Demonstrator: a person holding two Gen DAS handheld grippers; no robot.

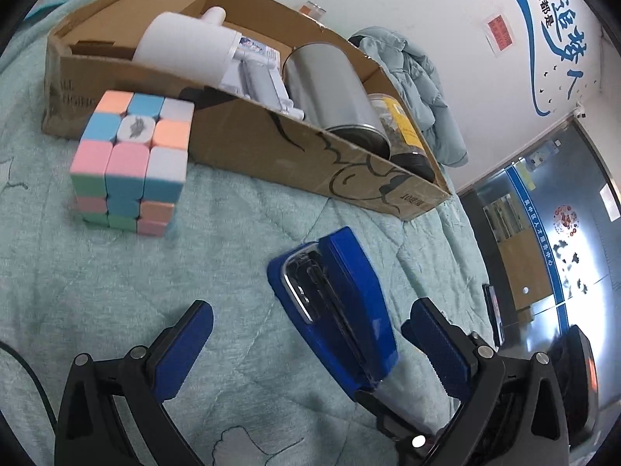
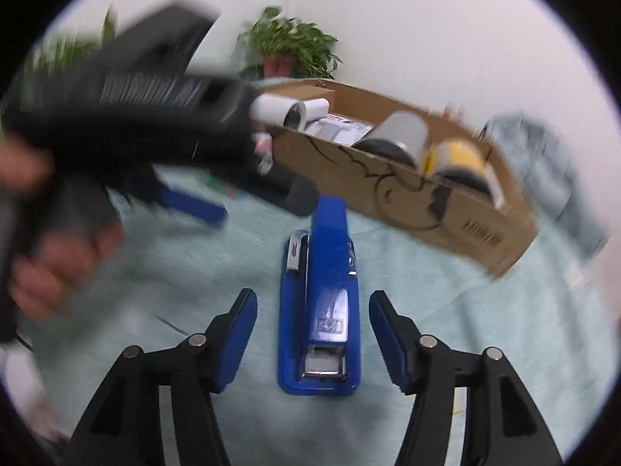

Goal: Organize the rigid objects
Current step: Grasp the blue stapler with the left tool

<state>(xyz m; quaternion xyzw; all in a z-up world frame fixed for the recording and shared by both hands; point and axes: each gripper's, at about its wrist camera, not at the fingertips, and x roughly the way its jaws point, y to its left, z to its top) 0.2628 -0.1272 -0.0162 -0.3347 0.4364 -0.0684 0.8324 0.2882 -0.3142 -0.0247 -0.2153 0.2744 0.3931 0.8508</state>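
Note:
A blue stapler (image 2: 320, 310) lies flat on the pale green quilt (image 2: 446, 310), pointing away toward the cardboard box (image 2: 388, 182). My right gripper (image 2: 312, 310) is open, one finger on each side of the stapler, and neither pad touches it. In the left wrist view the same stapler (image 1: 337, 310) lies between the open fingers of my left gripper (image 1: 312, 330), nearer the right finger (image 1: 438, 341) and untouched. A pastel puzzle cube (image 1: 128, 167) stands on the quilt in front of the box (image 1: 271, 147).
The box holds a white roll (image 1: 182, 50), a white packaged item (image 1: 264, 73), a silver can (image 1: 330, 89) and a yellow-labelled jar (image 1: 403, 136). A person's hand (image 2: 58, 268) grips the blurred black housing (image 2: 128, 116) at the left. A potted plant (image 2: 287, 50) stands behind the box.

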